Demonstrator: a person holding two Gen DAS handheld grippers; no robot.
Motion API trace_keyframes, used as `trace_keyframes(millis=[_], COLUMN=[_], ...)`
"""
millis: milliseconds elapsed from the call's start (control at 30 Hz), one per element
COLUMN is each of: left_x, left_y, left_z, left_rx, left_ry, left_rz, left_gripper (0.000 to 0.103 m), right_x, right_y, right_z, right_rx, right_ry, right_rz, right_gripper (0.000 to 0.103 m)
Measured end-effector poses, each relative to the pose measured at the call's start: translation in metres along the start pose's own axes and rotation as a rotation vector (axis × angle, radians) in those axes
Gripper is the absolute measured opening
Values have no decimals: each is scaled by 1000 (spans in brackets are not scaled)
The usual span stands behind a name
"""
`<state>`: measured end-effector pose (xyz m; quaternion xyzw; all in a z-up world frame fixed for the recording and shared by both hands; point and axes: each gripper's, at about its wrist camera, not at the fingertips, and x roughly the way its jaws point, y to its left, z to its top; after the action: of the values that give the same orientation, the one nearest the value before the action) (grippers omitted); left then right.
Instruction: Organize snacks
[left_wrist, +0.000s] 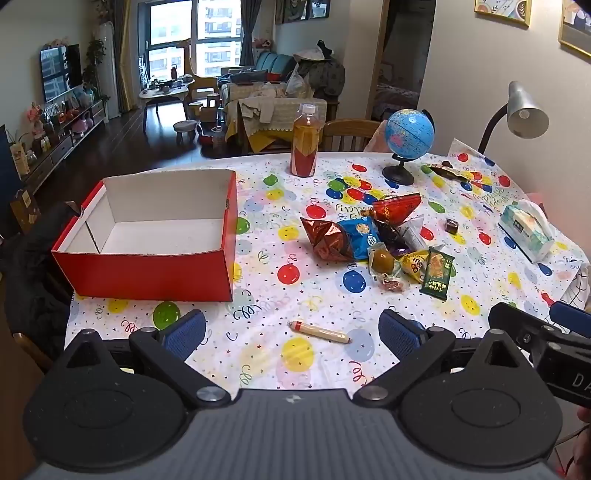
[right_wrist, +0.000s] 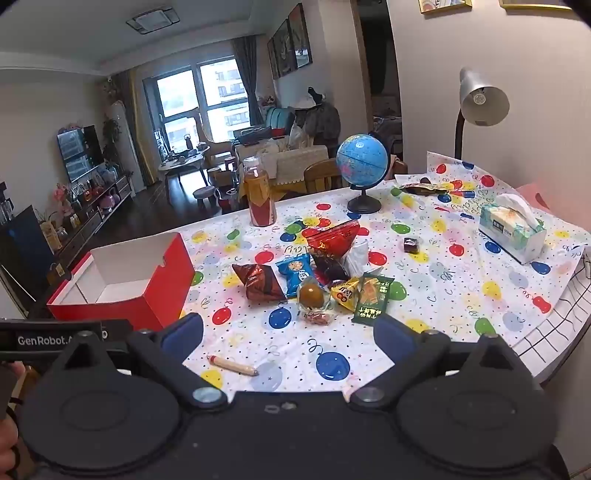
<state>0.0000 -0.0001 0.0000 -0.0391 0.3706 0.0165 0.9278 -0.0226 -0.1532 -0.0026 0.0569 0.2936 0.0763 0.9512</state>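
Left wrist view, left to right: red box (left_wrist: 147, 236) sits open at left of frame, bottle (left_wrist: 305, 142) upper centre, globe (left_wrist: 408, 142) right of it, lamp (left_wrist: 524, 110) upper right, tissue pack (left_wrist: 528, 229) at right edge. Snack pile (left_wrist: 384, 240) lies centre-right, well apart from the box. One sausage stick (left_wrist: 319, 331) lies alone at lower centre, between the spread fingers of the left gripper (left_wrist: 291, 332). Jaws wide, holding nothing. Nothing stands between sausage and box.

Right wrist view: box (right_wrist: 129, 280) at left, bottle (right_wrist: 260, 195), globe (right_wrist: 362, 162), tissue pack (right_wrist: 511, 230) at right. Right gripper (right_wrist: 288, 338) also wide, holding nothing; the pile (right_wrist: 325, 277) is straight ahead, the sausage (right_wrist: 232, 364) lower left of centre. Only this view shows the small dark cube (right_wrist: 412, 244) clearly apart from the pile. Box interior shows in full only from the left wrist.
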Motion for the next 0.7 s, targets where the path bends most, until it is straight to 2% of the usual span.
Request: trace_keyframes(millis=[200,233,700], left_x=[0,-1,2], left_y=[-1,-1,4], left_z=[0,0,-2], left_rx=[-2,-1,-3], left_ry=[3,2,7], left_rz=[-1,-1,-2], left_gripper=[101,101,101], right_x=[-7,2,-8], right_y=[-7,-1,4], right_z=[1,0,3], right_rx=[11,-2,-10], right_ry=[6,38,-5], right_rz=[3,-18,-4], right_gripper=[99,99,97])
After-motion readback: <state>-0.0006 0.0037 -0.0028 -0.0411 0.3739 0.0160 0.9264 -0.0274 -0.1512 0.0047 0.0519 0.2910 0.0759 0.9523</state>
